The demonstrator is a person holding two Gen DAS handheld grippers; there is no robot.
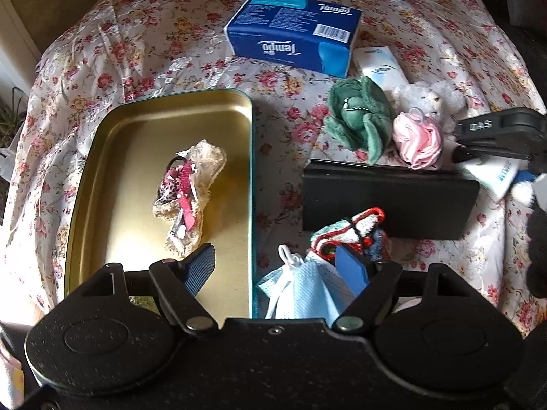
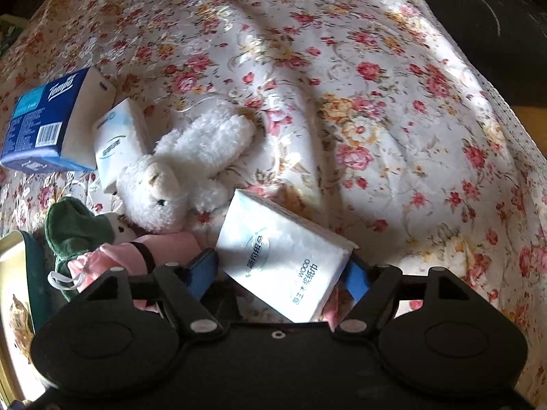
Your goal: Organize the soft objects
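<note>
1. The right gripper [image 2: 283, 270] points steeply down at the floral cloth [image 2: 342, 68], its blue pads clamped on the two sides of a white tissue pack [image 2: 283, 256]
2. That white tissue pack sits tilted between the pads, one corner toward the camera, its printed face up, near the right side of the cluster of soft things
3. Just left of it lie a pink fabric bundle [image 2: 164, 249] and a white plush bear [image 2: 177, 174]; a dark green plush [image 2: 75, 229] is further left
4. Beyond the bear rest a second small white pack [image 2: 116, 136] and a blue Tempo tissue pack [image 2: 44, 119], touching each other
5. The left gripper [image 1: 277, 273] also tilts steeply down, jaws apart with nothing pressed between them, one pad over the gold tin tray [image 1: 164, 126], the other over a blue face mask [image 1: 301, 290] and a knitted red-edged piece [image 1: 348, 229]
6. In the tray lies a lace-and-pink hair accessory bundle [image 1: 188, 191]
7. A black box [image 1: 393, 198] lies right of the tray
</note>
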